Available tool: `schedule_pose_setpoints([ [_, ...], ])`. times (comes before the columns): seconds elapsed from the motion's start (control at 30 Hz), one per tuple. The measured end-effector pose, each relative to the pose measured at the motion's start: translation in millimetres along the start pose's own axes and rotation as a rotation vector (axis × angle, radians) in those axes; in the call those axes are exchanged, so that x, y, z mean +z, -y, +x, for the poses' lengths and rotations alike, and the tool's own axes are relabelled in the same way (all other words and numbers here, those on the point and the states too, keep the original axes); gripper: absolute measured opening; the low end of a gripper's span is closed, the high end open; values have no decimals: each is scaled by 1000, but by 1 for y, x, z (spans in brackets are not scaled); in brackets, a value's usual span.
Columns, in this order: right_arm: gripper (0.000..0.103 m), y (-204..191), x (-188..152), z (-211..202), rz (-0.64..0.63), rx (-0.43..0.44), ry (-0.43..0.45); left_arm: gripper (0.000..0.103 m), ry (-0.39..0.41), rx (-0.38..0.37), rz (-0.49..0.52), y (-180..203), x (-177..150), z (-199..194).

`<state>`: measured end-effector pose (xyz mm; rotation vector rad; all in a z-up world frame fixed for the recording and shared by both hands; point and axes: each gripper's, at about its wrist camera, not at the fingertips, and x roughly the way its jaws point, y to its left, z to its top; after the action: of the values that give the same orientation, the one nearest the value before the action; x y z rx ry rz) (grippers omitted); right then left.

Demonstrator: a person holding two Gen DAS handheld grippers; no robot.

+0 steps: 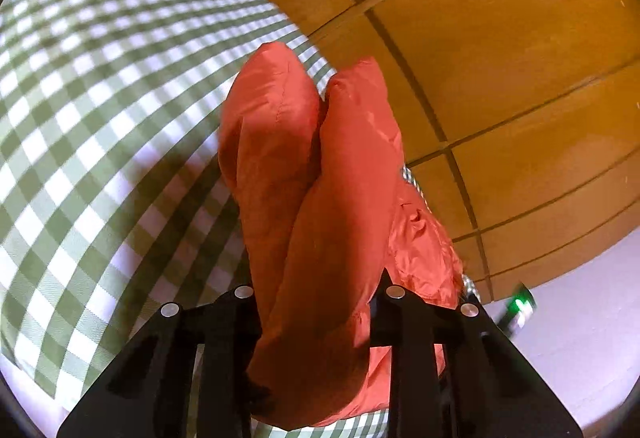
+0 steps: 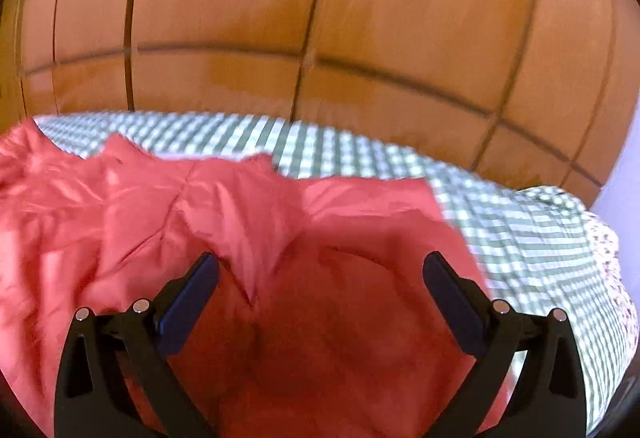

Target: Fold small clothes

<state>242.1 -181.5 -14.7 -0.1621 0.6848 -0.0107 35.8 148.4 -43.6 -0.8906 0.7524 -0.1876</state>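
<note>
A red-orange garment (image 1: 320, 174) hangs bunched between the jaws of my left gripper (image 1: 320, 302), which is shut on it and holds it above the green-and-white checked cloth (image 1: 100, 110). In the right wrist view the same red garment (image 2: 200, 222) lies spread and rumpled on the checked cloth (image 2: 500, 206). My right gripper (image 2: 320, 274) is open, its jaws wide apart just above the garment, with nothing between them. Its blue-padded fingers (image 2: 188, 302) frame a crease in the fabric.
Orange-brown wooden panels (image 2: 320, 18) with dark seams stand behind the cloth-covered surface. The cloth's far edge (image 2: 280, 126) runs along them. A floral fabric edge (image 2: 608, 250) shows at the right. A small green-lit device (image 1: 520, 306) is at the lower right in the left wrist view.
</note>
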Motion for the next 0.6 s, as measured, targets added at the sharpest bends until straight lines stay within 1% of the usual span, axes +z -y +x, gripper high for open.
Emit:
schedule_pose_setpoints([
  [0.07,101,-6,-6,16,-17,-1,-23,25,18,-10,32,10,1,-3],
  [0.2,101,-10,-11,20,-39,-34,-13,25,59,-74,91,33,1,-14],
  [0.3,101,-2,-10,16,-21,0,-25,25,82,-78,143,51,0,-19],
  [0.37,101,4,-11,2,-4,-7,-30,25,92,-77,167,62,2,-20],
  [0.4,101,9,-15,-13,22,-16,-7,25,96,-77,186,68,0,-23],
  [0.5,101,11,-33,-51,62,32,56,25,109,-65,240,86,-3,-28],
  [0.53,101,8,-41,-60,52,46,57,25,113,-61,263,94,-4,-29],
  [0.6,101,0,-52,-64,20,58,45,25,119,-61,303,110,-8,-30],
])
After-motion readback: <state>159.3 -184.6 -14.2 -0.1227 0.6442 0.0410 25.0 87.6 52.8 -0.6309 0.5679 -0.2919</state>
